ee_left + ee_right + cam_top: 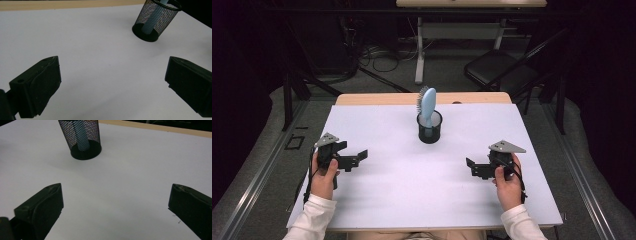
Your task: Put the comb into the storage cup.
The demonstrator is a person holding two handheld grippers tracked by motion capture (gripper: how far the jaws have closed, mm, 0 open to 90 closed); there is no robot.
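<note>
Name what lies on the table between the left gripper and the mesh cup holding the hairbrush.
Nothing: in the high view, only bare white table separates the left gripper from the mesh cup with the hairbrush. The left gripper view shows the same.

The brush (428,104) is light blue. The cup (430,131) is black with tiny net holes. The table (412,190) is white with a tan wood edge.

The cup (430,128) in the upper middle of the frame is showing black wire mesh, matt, with a solid dark base. The hairbrush (428,106) standing in it is looking like smooth, pale blue plastic with a slight sheen. The counter (412,185) is wearing a smooth, matt white sheet, with bare light wood showing along its upper edge. The jaws are looking like matt black plastic.
</note>
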